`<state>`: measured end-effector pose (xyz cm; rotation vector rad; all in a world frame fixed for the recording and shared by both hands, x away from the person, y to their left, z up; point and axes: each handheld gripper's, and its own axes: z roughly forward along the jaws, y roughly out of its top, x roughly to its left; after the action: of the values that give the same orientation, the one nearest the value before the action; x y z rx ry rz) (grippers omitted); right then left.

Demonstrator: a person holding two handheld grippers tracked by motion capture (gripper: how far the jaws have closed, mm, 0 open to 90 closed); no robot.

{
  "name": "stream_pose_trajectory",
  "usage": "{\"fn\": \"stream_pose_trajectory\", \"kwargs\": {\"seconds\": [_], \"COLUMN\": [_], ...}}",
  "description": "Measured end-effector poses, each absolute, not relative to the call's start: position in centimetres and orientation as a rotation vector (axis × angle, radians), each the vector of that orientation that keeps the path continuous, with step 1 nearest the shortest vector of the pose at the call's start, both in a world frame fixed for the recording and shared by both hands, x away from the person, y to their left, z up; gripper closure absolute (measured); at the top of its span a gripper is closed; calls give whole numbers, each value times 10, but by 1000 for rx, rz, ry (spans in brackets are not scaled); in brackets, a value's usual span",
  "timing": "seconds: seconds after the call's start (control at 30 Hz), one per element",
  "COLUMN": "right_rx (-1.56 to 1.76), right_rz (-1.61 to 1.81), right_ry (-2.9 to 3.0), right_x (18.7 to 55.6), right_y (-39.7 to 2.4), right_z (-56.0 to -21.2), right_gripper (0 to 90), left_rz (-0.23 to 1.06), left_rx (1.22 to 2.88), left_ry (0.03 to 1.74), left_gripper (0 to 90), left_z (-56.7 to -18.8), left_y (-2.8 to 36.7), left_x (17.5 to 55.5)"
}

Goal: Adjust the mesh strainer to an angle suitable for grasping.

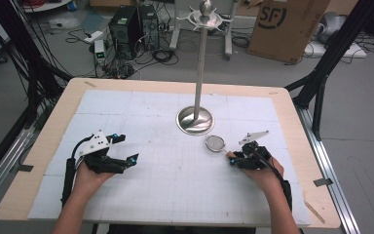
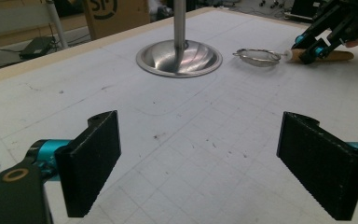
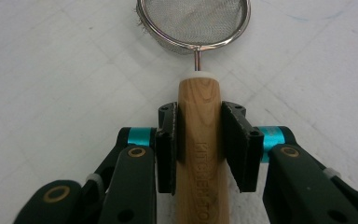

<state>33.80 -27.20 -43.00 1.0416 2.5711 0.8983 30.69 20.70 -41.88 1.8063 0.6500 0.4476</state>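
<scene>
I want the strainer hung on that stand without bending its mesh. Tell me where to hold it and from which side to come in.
Grip the strainer by its wooden handle, coming along the handle from the end away from the mesh, jaws on its two sides. The handle is thick and straight; the thin mesh bowl would likely dent. The right gripper is shut on it this way, just behind the white collar.

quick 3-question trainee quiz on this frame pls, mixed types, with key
1. True or false: the right gripper is shut on the strainer's wooden handle.
2. The left gripper is: A) clamped on the stand, B) open with nothing between its jaws, C) holding the strainer.
3. Fill in: the strainer's mesh bowl lies on the mat just in front of the metal stand's round ____.

Key: 1 true; 2 B; 3 base.
</scene>
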Motion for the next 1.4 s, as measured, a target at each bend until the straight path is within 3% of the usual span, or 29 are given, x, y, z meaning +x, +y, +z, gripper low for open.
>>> {"fn": "stream_pose_trajectory", "kwargs": {"seconds": [1.4], "right_rx": [561], "right_rz": [979], "right_ry": [2822], "right_x": [318], "right_y": [-128], "right_z": [-427], "right_gripper": [671], "left_rz": [452], "left_rx": [1801], "left_ry": [653], "left_gripper": [141], "left_z": [-418], "left_y": [210], "left_x": [307]}}
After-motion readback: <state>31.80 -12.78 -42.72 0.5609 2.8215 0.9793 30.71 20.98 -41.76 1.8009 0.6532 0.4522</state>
